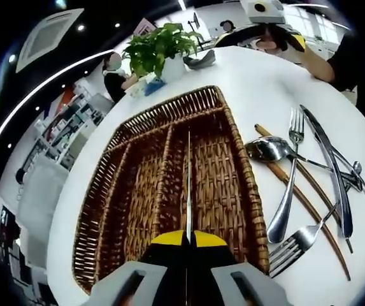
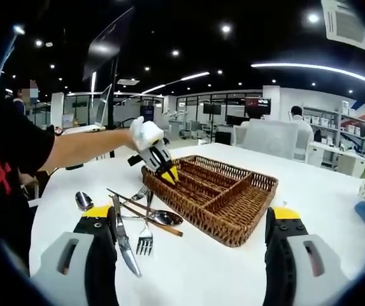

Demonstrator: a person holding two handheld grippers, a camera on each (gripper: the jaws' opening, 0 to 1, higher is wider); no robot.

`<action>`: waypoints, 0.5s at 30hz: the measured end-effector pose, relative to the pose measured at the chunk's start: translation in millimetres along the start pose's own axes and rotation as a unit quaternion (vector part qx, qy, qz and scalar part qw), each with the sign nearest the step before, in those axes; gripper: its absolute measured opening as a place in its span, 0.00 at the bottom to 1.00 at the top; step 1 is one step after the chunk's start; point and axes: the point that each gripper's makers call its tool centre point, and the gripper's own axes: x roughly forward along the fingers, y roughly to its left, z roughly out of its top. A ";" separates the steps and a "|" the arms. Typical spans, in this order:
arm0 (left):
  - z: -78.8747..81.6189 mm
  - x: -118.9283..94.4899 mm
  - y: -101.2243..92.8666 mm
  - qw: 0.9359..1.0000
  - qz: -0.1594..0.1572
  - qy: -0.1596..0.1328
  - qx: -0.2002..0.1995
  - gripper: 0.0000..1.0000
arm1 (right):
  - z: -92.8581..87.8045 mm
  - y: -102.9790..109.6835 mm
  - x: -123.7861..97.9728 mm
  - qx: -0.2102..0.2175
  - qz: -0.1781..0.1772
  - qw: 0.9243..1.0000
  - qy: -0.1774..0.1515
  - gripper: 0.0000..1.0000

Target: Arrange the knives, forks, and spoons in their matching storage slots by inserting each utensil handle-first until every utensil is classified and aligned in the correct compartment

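Note:
A wicker tray (image 1: 247, 175) with long compartments lies on the white table. My left gripper (image 1: 186, 240) is shut on a knife (image 1: 188, 185), seen edge-on as a thin blade that points out over the tray's middle compartments. In the right gripper view, a gloved hand holds the left gripper (image 2: 167, 172) above the tray's (image 2: 233, 234) near-left end. Loose forks (image 1: 295, 131), spoons (image 1: 268, 149) and another knife (image 1: 329, 159) lie right of the tray, shown as a pile (image 2: 137, 220) in the right gripper view. My right gripper (image 2: 191, 215) is open, low over the table, holding nothing.
Two brown chopsticks (image 1: 309, 204) lie among the loose utensils. A potted plant (image 1: 160, 48) stands at the table's far end, beyond the tray. The person's arm (image 2: 86, 148) reaches across the table. Office desks and chairs stand behind.

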 end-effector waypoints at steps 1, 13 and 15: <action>-0.8 0.8 -0.7 1.000 -0.003 0.002 -0.002 0.02 | -0.8 -0.1 0.3 0.000 0.000 1.000 0.001 0.99; -9.7 5.8 -3.3 1.000 -0.016 0.017 -0.004 0.02 | -4.8 0.4 2.7 -0.003 0.001 1.000 0.009 0.99; -9.5 5.8 -4.3 1.000 -0.014 0.021 0.000 0.02 | -5.3 0.8 2.7 -0.005 0.001 1.000 0.010 0.99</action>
